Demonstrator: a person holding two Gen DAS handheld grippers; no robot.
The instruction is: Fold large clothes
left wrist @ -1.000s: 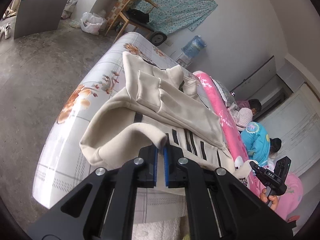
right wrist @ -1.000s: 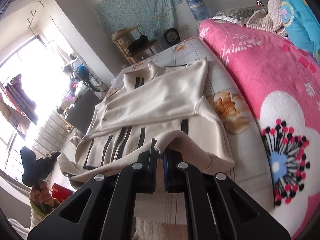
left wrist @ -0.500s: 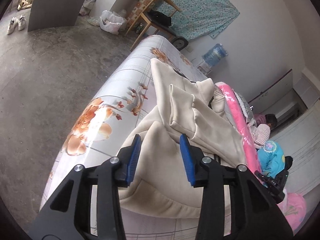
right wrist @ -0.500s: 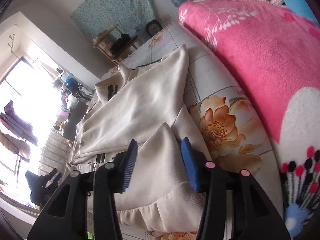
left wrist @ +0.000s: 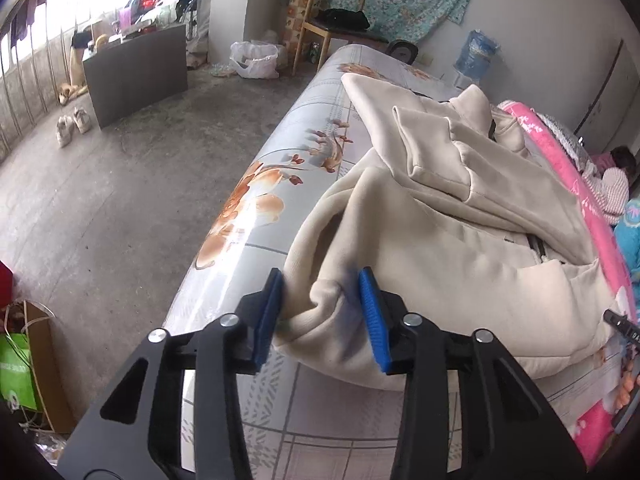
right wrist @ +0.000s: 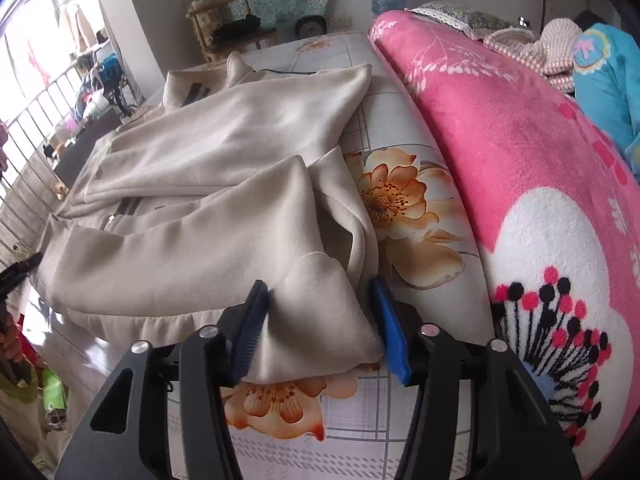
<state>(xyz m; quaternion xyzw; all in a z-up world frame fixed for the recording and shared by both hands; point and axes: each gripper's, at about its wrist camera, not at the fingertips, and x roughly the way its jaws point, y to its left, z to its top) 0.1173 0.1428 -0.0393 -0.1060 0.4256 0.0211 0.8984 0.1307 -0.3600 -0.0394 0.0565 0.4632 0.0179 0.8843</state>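
Note:
A large cream zip jacket [left wrist: 460, 240] lies folded on the flower-print bed sheet [left wrist: 260, 204]; its lower half is turned up over the body. My left gripper [left wrist: 326, 312] is open, its blue pads either side of the near left corner of the fold. In the right wrist view the jacket [right wrist: 208, 184] spreads across the sheet [right wrist: 404, 204]. My right gripper [right wrist: 326, 328] is open around the near right corner. Neither pad set presses the cloth.
A pink flowered blanket [right wrist: 520, 184] lies along the jacket's right side, with a person in blue [right wrist: 608, 76] beyond it. Left of the bed are concrete floor [left wrist: 100, 208], a grey cabinet [left wrist: 134, 72], a wooden chair [left wrist: 332, 20] and a green bag [left wrist: 16, 368].
Both grippers carried the jacket's hem up over its body, laid it down and opened. The black stripes are now covered by the fold.

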